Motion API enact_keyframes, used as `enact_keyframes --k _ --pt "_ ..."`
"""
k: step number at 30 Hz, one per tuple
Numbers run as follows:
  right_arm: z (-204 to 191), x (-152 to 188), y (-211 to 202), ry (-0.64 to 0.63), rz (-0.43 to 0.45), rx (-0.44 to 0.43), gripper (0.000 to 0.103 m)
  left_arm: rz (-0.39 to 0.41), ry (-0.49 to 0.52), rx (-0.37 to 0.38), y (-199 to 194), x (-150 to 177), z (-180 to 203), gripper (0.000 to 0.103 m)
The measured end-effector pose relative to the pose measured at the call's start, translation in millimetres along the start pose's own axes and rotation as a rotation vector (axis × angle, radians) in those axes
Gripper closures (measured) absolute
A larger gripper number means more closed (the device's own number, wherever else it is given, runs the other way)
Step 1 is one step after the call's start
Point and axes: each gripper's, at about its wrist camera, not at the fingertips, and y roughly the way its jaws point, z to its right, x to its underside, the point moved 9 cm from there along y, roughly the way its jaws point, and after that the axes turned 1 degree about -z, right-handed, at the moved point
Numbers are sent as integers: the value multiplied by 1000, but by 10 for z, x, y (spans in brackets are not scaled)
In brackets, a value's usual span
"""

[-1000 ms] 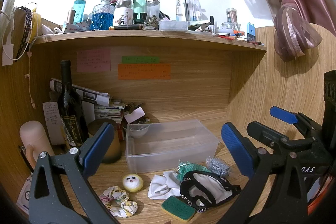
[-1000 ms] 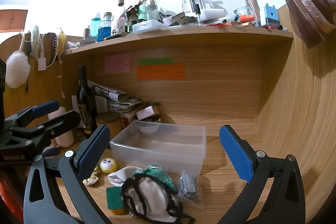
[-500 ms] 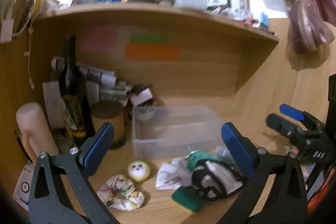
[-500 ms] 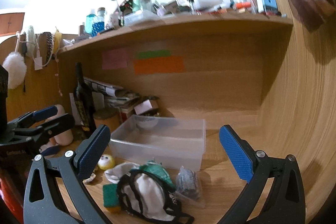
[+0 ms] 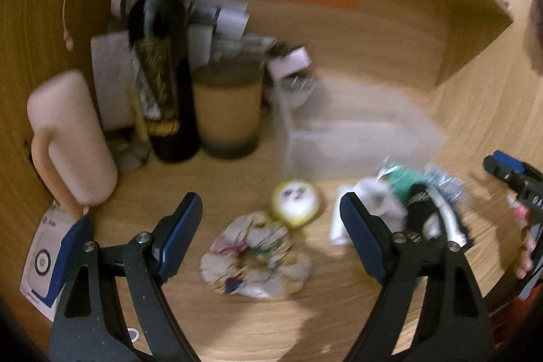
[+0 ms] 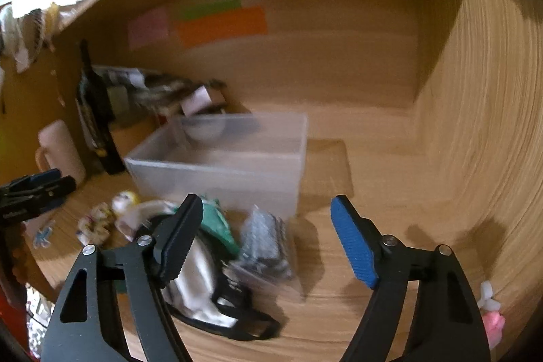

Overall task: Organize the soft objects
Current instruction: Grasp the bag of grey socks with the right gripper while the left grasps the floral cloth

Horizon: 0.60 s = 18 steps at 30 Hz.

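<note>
Judging by the empty clear plastic bin (image 6: 217, 165), nothing is sorted: the floral fabric scrunchie (image 5: 254, 260) and heaped cloths at its 6 o'clock remain on the desk (image 6: 339, 311), while both grippers' fingers (image 5: 359, 236) have just been narrowing yet stand apart, empty

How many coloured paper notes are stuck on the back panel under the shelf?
3. Pink note on the left, green strip to its right, orange note directly below the green. Frames are blurred; the bottle could hide more.
</note>
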Motion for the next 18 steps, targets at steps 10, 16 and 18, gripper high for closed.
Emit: enact_keyframes --k 10,16,18 --pt "203 293 402 22 -177 9 31 -204 -24 -29 504 439 -240 31" --pt "159 399 582 44 -267 -53 34 -239 -5 2 611 510 -190 48" --pt "131 434 618 33 -294 -57 37 -241 -6 22 629 516 -158 56"
